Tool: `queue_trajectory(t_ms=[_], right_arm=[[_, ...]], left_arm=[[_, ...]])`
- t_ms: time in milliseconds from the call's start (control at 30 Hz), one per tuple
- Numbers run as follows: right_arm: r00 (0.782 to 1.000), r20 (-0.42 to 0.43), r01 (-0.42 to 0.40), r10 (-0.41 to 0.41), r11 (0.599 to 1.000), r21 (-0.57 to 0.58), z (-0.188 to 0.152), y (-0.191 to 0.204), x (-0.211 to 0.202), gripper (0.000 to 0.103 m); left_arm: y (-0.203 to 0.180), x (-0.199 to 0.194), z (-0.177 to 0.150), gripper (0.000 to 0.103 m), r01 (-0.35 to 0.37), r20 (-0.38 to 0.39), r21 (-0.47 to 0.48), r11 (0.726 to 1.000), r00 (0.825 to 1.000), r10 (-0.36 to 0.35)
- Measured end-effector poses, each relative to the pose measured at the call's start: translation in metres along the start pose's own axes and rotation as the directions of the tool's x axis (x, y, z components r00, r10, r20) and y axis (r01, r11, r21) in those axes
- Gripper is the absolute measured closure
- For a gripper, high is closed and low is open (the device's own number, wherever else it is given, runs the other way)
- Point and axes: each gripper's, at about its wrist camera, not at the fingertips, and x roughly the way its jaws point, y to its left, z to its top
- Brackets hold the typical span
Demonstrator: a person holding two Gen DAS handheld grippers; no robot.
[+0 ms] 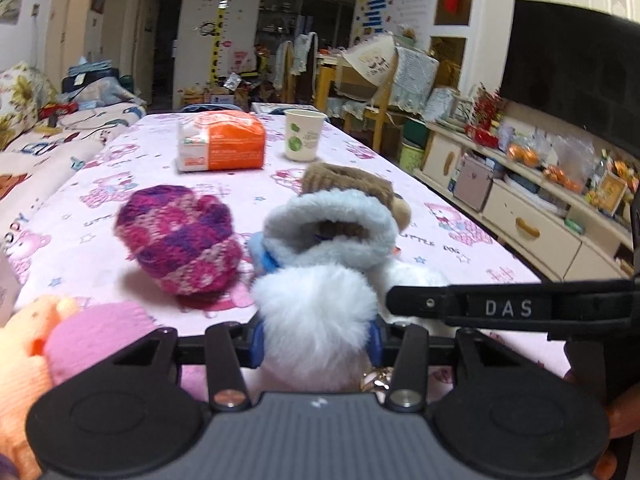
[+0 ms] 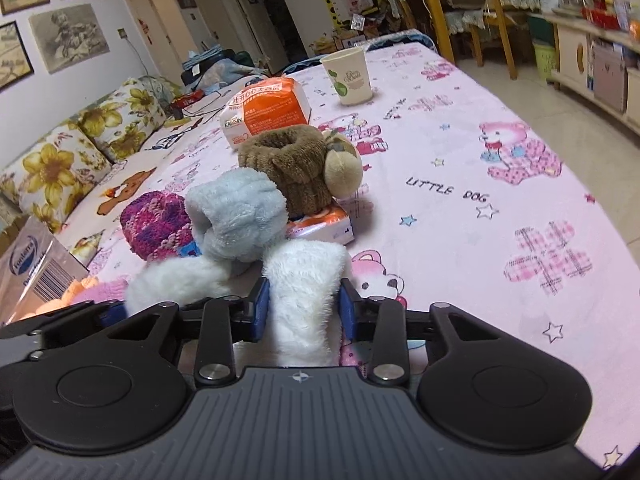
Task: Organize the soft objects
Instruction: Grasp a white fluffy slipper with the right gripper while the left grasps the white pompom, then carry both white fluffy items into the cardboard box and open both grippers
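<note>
My left claw (image 1: 316,344) and right claw (image 2: 304,312) each clamp a fluffy white tuft of the pale-blue plush glove (image 2: 236,216), with a knitted magenta mitten (image 1: 180,236) lying ahead-left.

Table under pink cartoon-bear cloth (image 2: 460,128). Sofa with sunflower cushions (image 2: 60,164) along left wall, framed pictures (image 2: 68,36) above. Dark TV (image 1: 568,68) over cream cabinet (image 1: 532,216) on right. Giraffe height chart (image 1: 222,20) on far wall by open doorway (image 1: 162,40). Wooden chairs (image 2: 492,12) behind table, light tiled floor (image 2: 560,96).
</note>
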Motion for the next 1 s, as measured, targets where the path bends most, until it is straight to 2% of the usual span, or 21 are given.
queue_trajectory(t_ms=[133, 467, 767, 1000], right_arm=[[1.000, 0.006, 0.018, -0.018, 1.000, -0.008, 0.002, 0.004, -0.003, 0.068], [0.997, 0.063, 0.047, -0.045, 0.999, -0.023, 0.010, 0.016, -0.024, 0.072], [0.995, 0.095, -0.001, 0.001, 1.000, 0.004, 0.016, 0.031, -0.038, 0.072], [0.990, 0.129, -0.056, 0.058, 0.998, -0.018, 0.019, 0.050, -0.043, 0.072]], left_arm=[[0.010, -0.013, 0.002, 0.058, 0.004, 0.022, -0.035, 0.999, 1.000, -0.003], [0.032, -0.044, 0.007, 0.058, 0.034, 0.069, -0.103, 0.994, 0.997, -0.026], [0.043, -0.080, 0.018, 0.058, 0.064, 0.155, -0.121, 0.991, 0.987, -0.045], [0.051, -0.108, 0.028, 0.058, 0.081, 0.224, -0.134, 0.988, 0.973, -0.050]])
